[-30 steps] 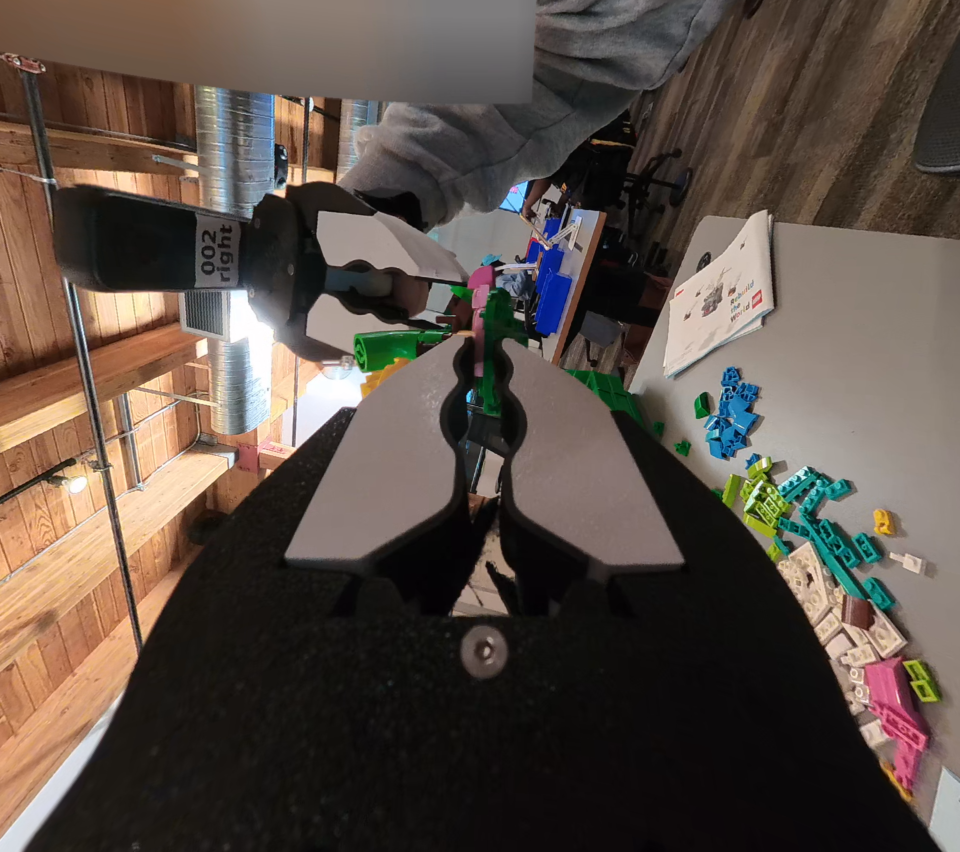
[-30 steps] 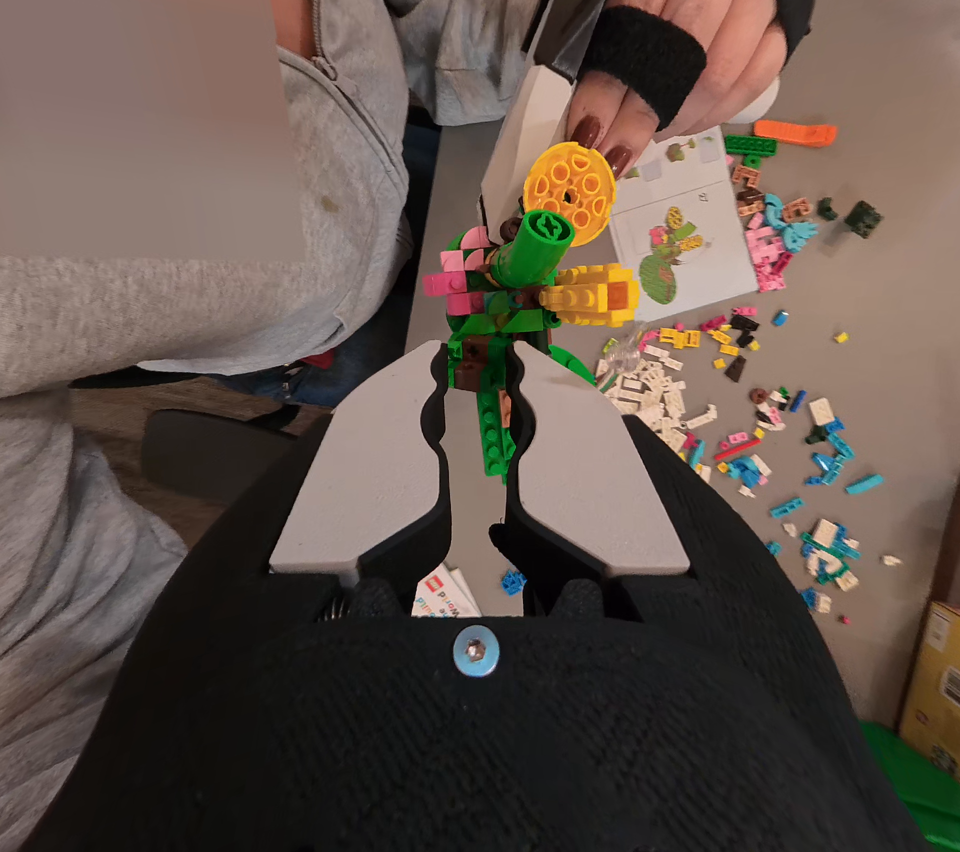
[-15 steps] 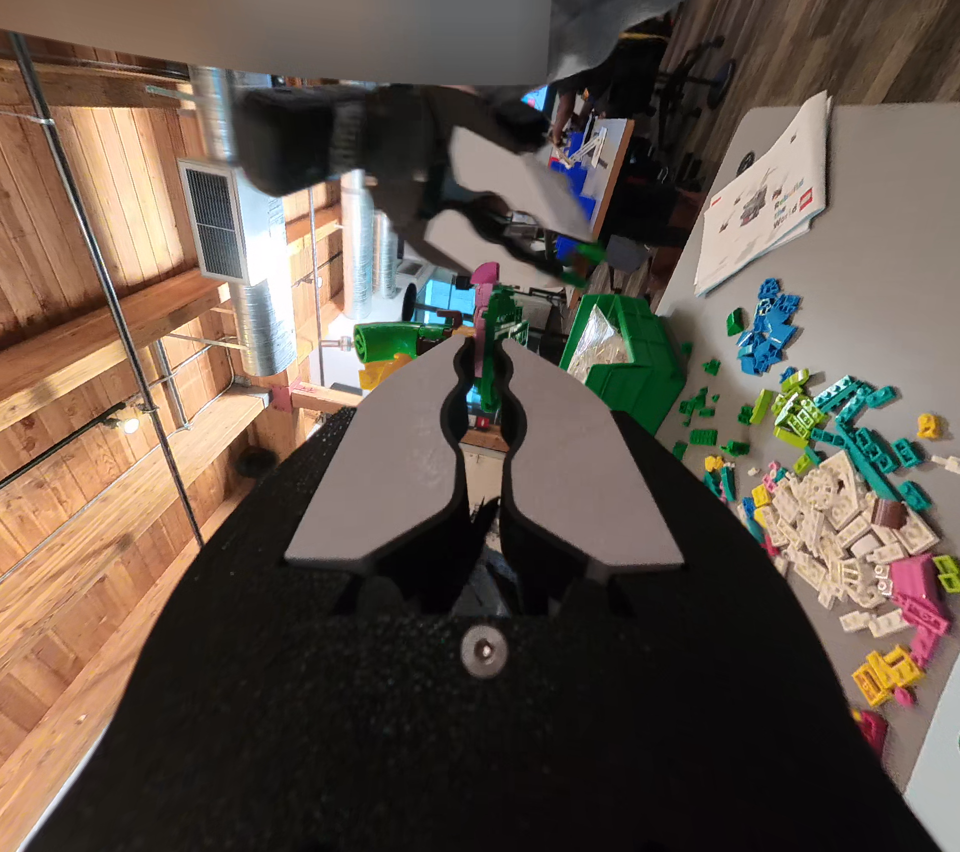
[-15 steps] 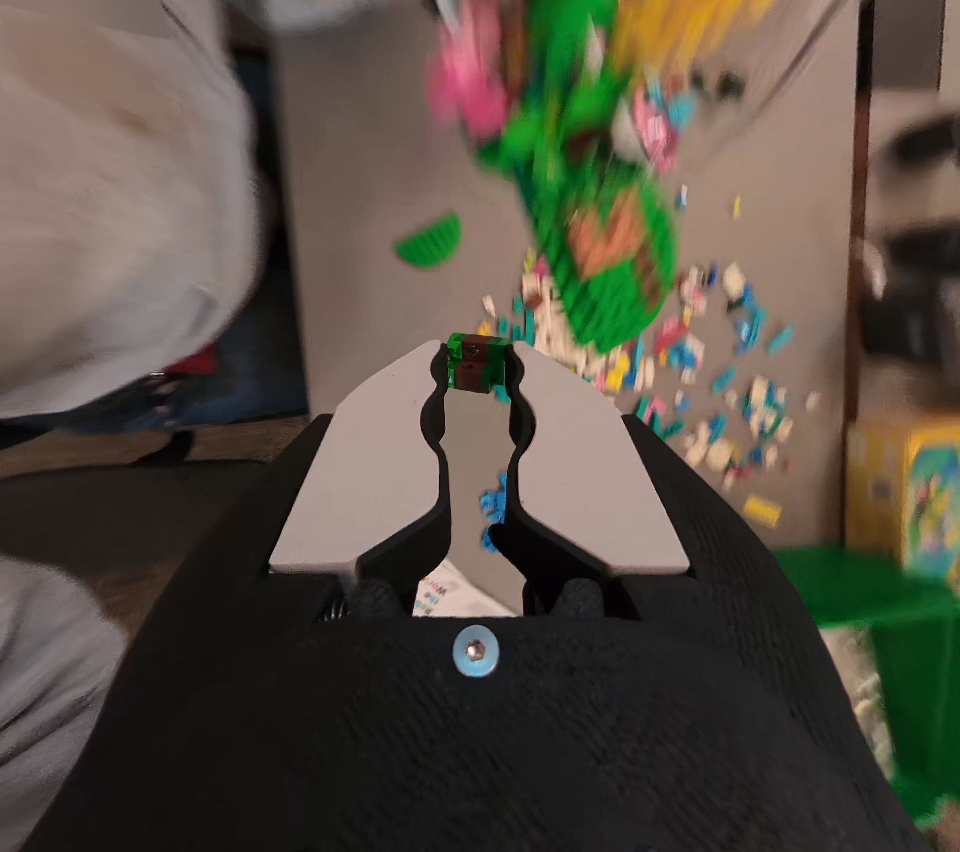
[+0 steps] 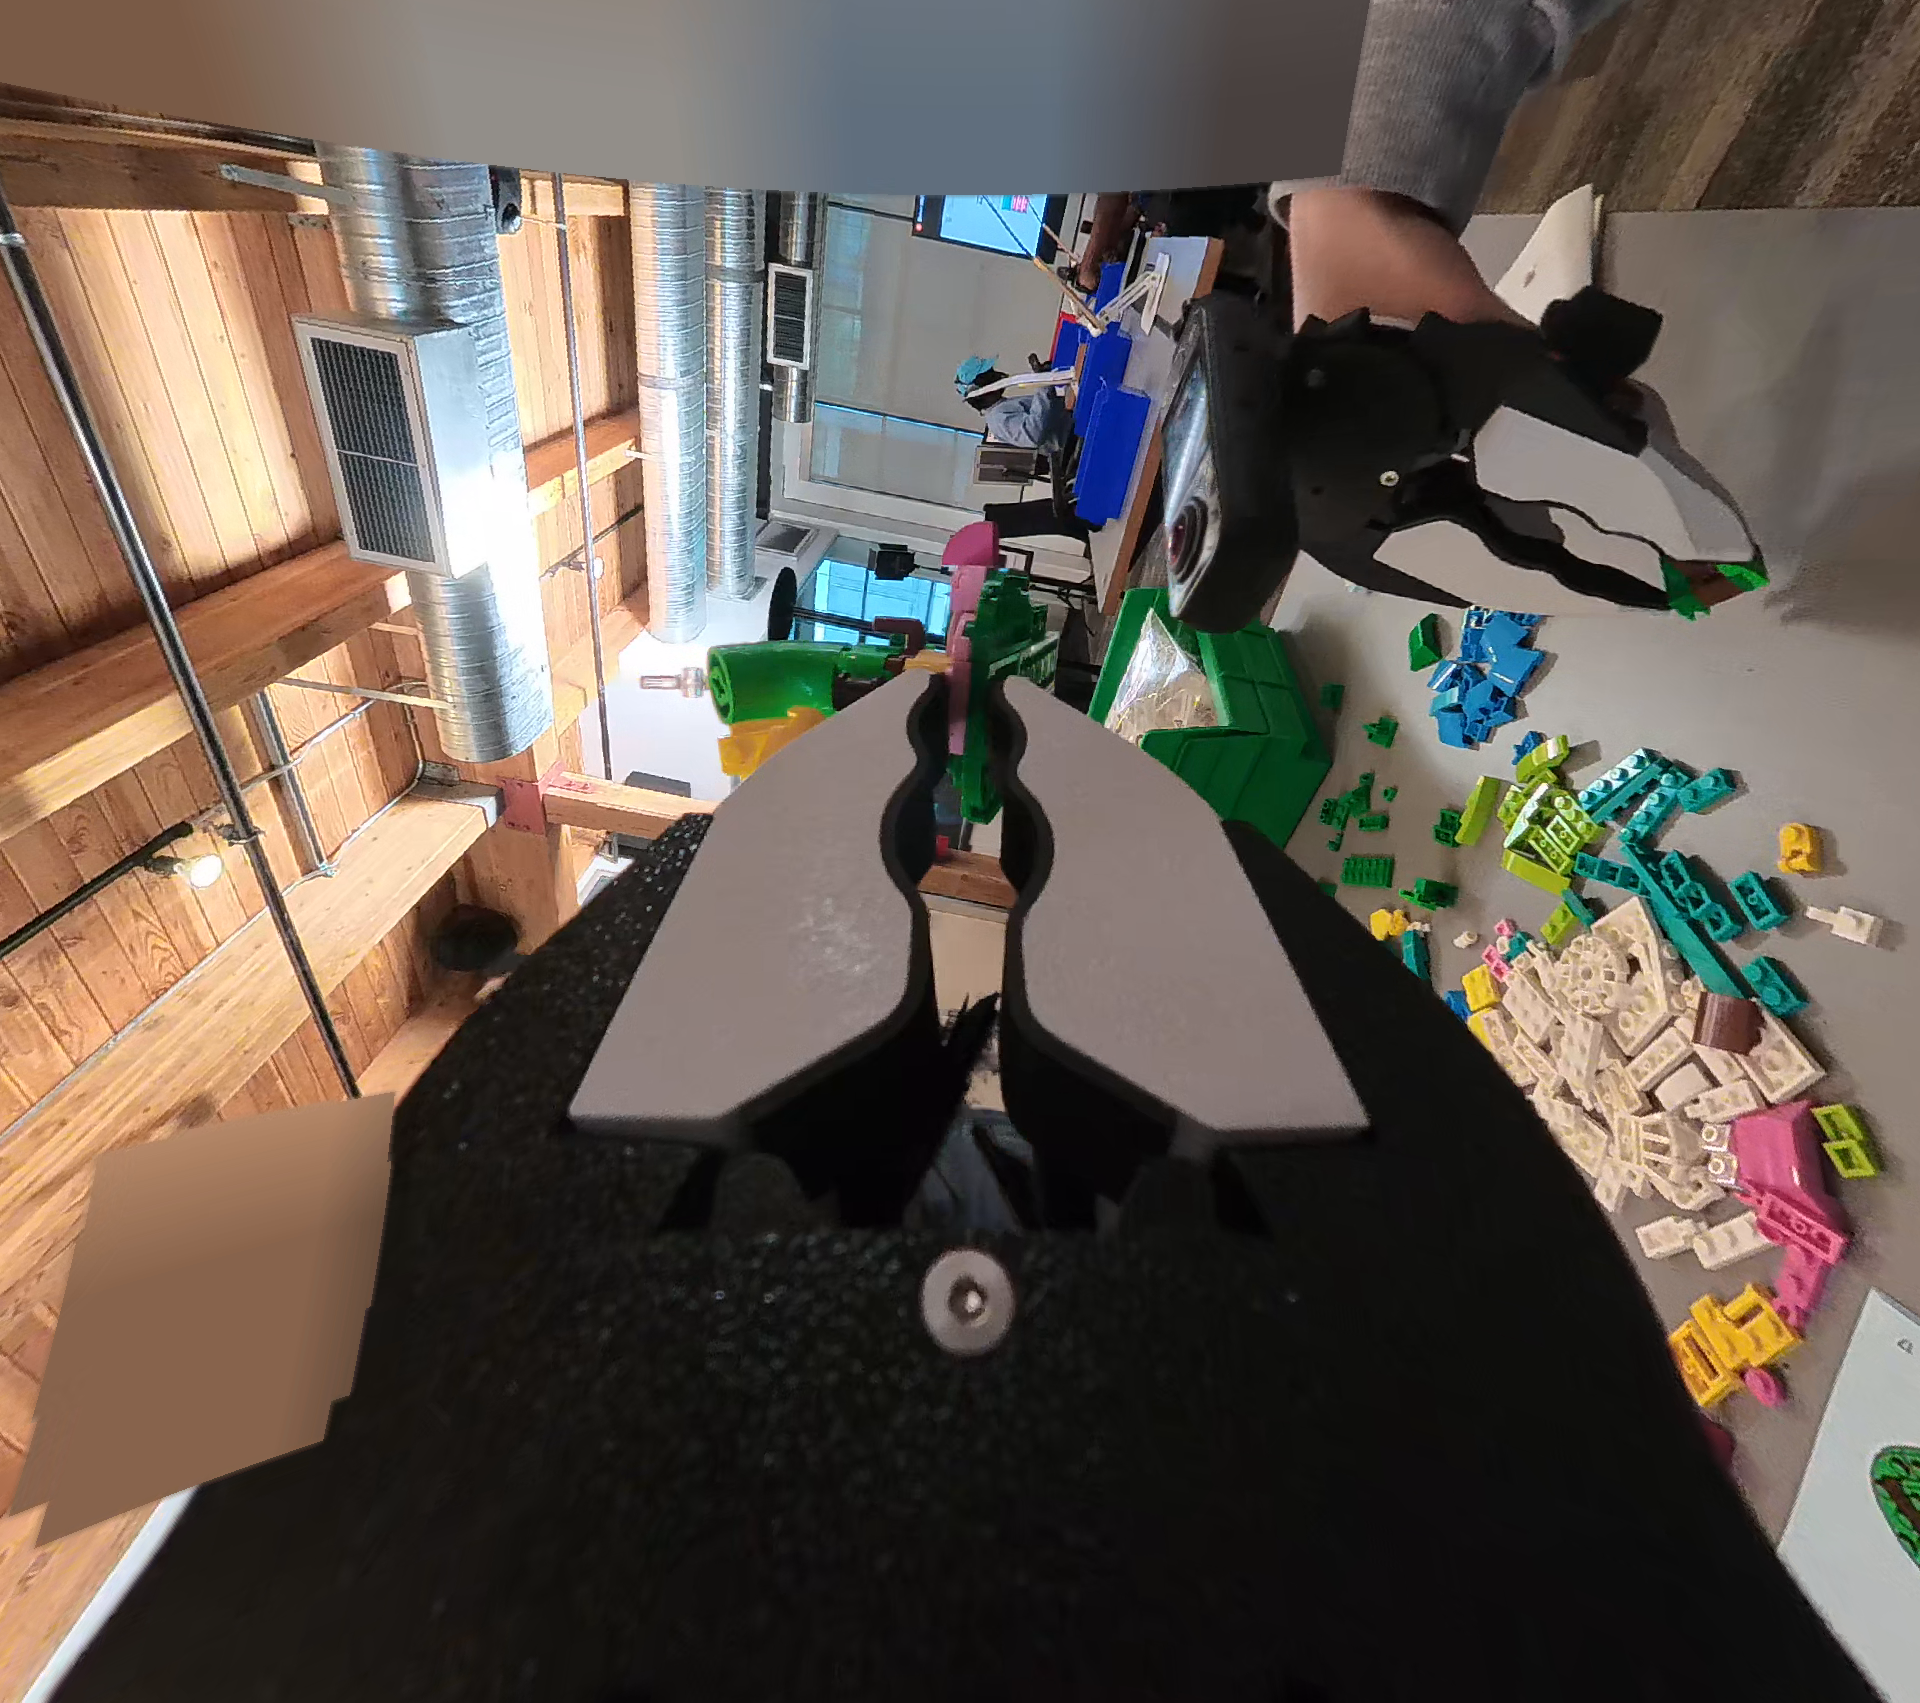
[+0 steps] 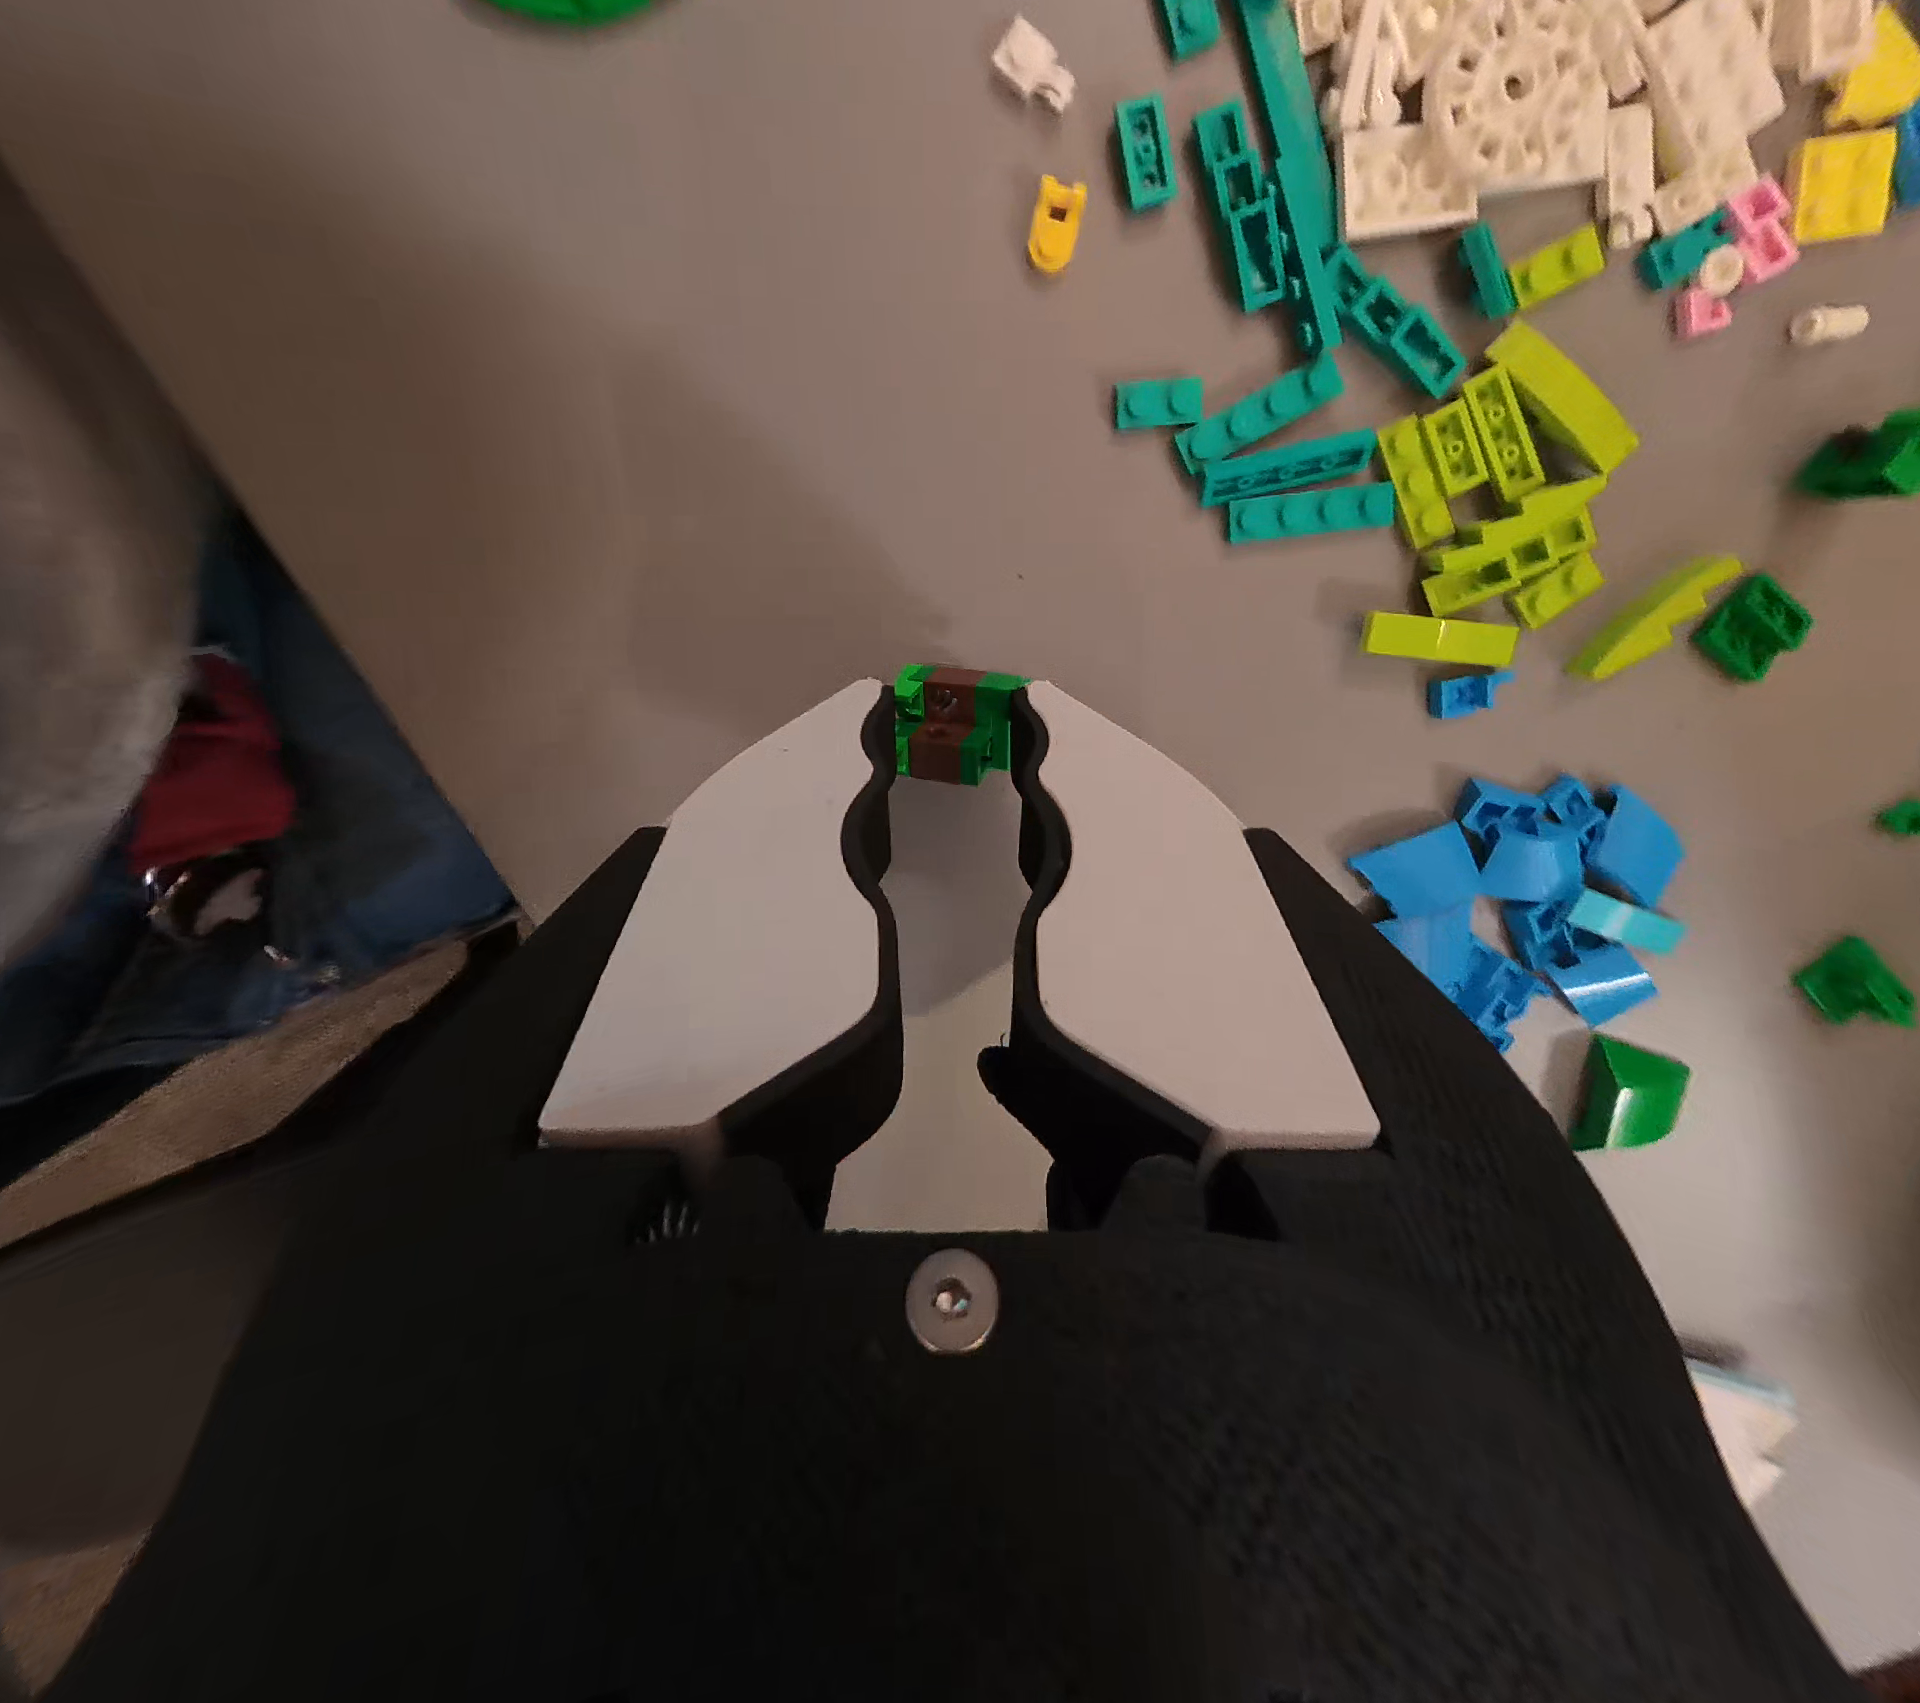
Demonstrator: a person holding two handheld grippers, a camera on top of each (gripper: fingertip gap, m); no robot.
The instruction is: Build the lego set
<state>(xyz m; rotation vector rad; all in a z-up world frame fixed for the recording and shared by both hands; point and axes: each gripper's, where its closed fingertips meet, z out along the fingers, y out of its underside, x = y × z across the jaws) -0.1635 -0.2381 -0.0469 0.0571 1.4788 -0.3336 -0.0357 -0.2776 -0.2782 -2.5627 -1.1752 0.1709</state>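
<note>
Clamping a green and pink brick model [image 5: 985, 697], the left claw [image 5: 964, 697] holds it in the air beside the bench [image 5: 1829, 697]. The right claw [image 6: 958, 697] pinches a small green and brown block [image 6: 951, 723] just above the bench [image 6: 623, 303], near teal bricks [image 6: 1288, 448], lime bricks [image 6: 1496, 490] and blue bricks [image 6: 1538, 905].

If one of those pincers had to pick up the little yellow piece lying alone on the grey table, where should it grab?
Probably across the two long sides of the yellow piece, coming straight down from above. It lies flat and alone on the grey table, its nearest neighbours a white clip and teal plates, so fingers have room on both sides. One end looks rounded and may slip.
</note>
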